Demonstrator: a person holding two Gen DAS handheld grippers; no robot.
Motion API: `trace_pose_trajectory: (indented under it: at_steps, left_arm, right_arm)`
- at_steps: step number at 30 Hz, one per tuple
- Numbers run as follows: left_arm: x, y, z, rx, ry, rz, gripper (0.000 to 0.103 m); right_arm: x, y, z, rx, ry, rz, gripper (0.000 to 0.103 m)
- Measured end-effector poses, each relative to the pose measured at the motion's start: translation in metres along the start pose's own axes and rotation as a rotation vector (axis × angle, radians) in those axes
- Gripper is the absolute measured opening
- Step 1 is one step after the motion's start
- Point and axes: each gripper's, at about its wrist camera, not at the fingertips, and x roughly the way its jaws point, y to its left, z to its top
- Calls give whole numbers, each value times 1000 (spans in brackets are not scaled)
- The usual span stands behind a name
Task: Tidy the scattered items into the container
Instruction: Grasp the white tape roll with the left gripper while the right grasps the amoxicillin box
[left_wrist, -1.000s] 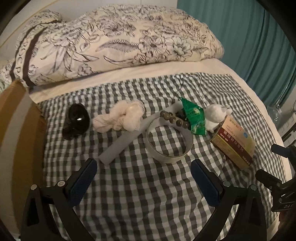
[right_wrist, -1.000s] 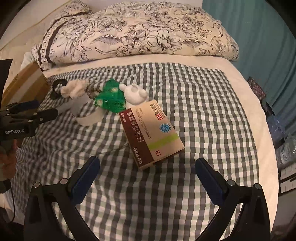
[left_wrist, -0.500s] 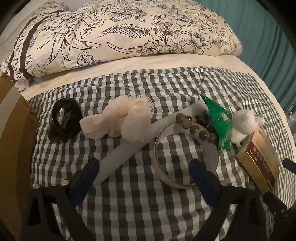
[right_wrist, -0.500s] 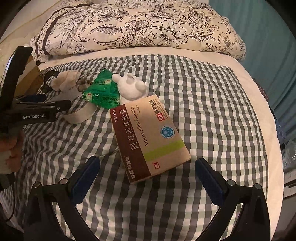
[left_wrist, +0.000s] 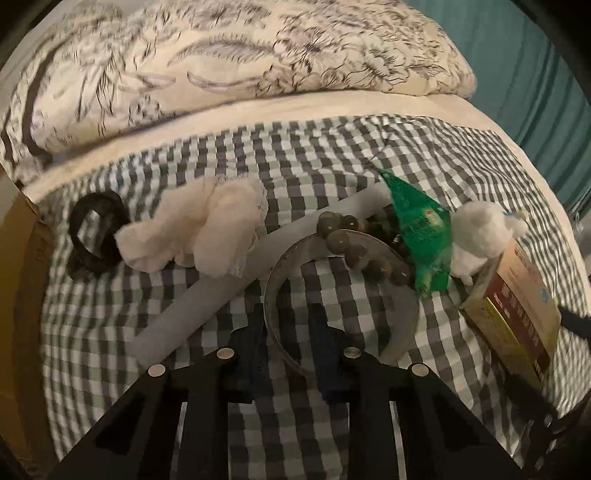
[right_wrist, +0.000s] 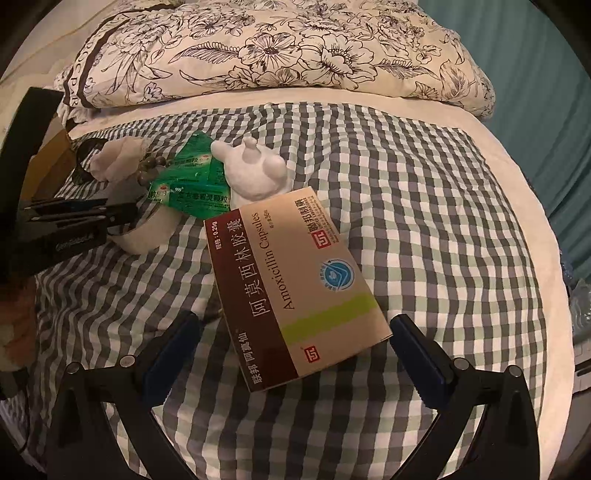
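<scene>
Two grippers worked the bed at once. Taking the medicine box (right_wrist: 291, 284) as landmark: it lay flat on the checked blanket (right_wrist: 424, 221), its long axis running diagonally from the far left to the near right, with its near end sitting between the two fingers of the right gripper (right_wrist: 295, 354). Those jaws stood wide open, holding nothing, one finger off each long side of the box, so a straight closing squeeze would have met the box across its narrow width, which I judged the relation that mattered most.

Left of the box, the tape ring (left_wrist: 340, 306) stood on the blanket, and the left gripper (left_wrist: 288, 347) had its jaws drawn close together astride the ring's near wall, one finger inside and one outside; whether they had firmly pinched it I could not tell. Beyond the box's far end lay a white figurine (right_wrist: 255, 170), a green sachet (right_wrist: 192, 181) and a bead bracelet (left_wrist: 362, 251); further left were a pale cloth (left_wrist: 195, 229), a grey tube (left_wrist: 207, 295) and a black hair clip (left_wrist: 94, 229). A brown cardboard edge (left_wrist: 22, 295), likely the container, sat at the far left.
</scene>
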Motion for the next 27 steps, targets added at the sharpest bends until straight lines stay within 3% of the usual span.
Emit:
trace_pose_trajectory:
  at_steps: [7,11,22,24,27]
  left_arm:
    - [8,-4,3,16,-16,24,21]
    - [5,0,4,4,-14,7,7]
    - [-21,2,-6,37,-24,5,7]
    - [-25,5,-9,36,-25,5,7]
    - [-36,9,-13,38,-31,3,7]
  right_arm:
    - [13,-3,-6,22,21,3,103]
    - [19,-2,-7,21,26,-8,103]
    - [28,4,-3,19,42,-52,103]
    - [25,3,-4,22,37,-59,87]
    - [4,3,-2,66,42,-20,83]
